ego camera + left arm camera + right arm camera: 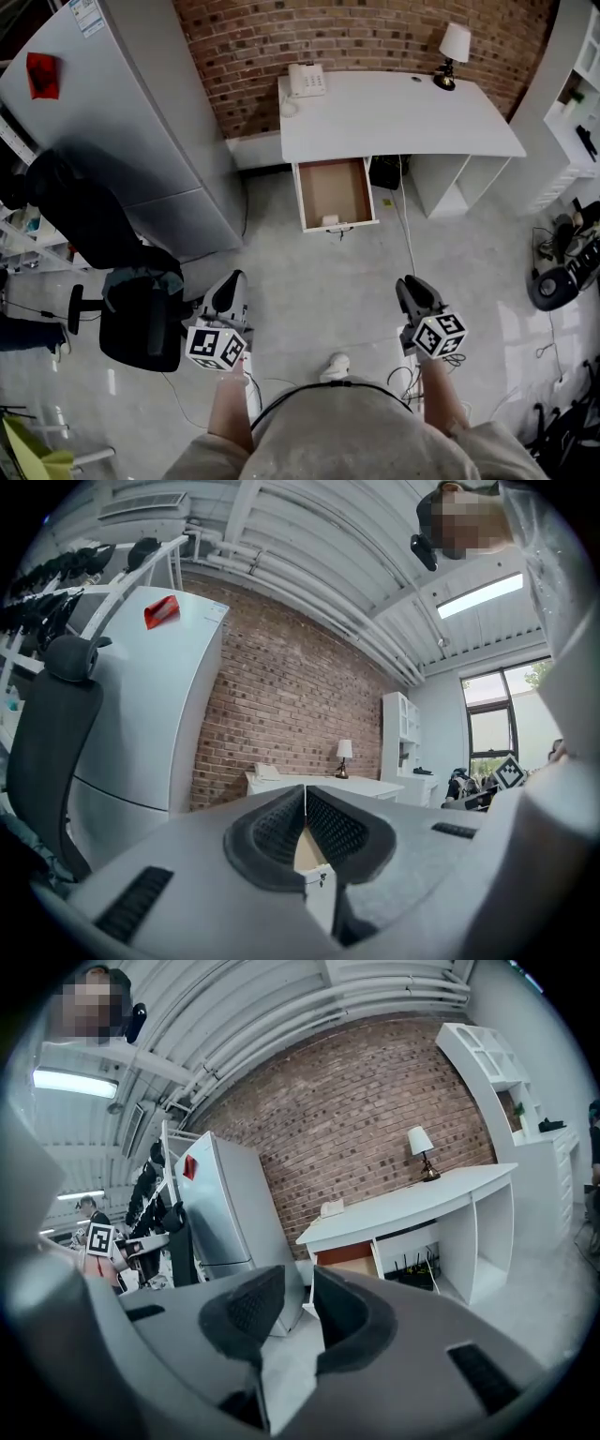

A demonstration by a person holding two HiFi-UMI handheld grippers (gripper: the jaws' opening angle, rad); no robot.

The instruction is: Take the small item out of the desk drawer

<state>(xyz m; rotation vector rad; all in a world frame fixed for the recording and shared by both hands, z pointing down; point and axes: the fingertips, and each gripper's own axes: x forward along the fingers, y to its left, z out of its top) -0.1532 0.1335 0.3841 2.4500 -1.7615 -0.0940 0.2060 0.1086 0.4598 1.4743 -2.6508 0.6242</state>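
Observation:
A white desk [394, 112] stands against the brick wall with its drawer [334, 187] pulled open over the floor. A small white item [330, 221] lies at the drawer's front edge. Both grippers hang close to the person, well short of the desk. The left gripper [234, 278] is shut, its tips touching with nothing between them [305, 794]. On the right, the gripper [410, 283] is open with an empty gap between its jaws [298, 1283]. The right gripper view shows the drawer [352, 1258] far ahead under the desk [422, 1199].
A tall grey cabinet [122, 122] stands left of the desk, with a black office chair [141, 309] in front of it. A telephone [307, 80] and a lamp [453, 52] sit on the desk. Cables [405, 234] trail across the floor; white shelves [577, 94] and black gear [558, 277] are at the right.

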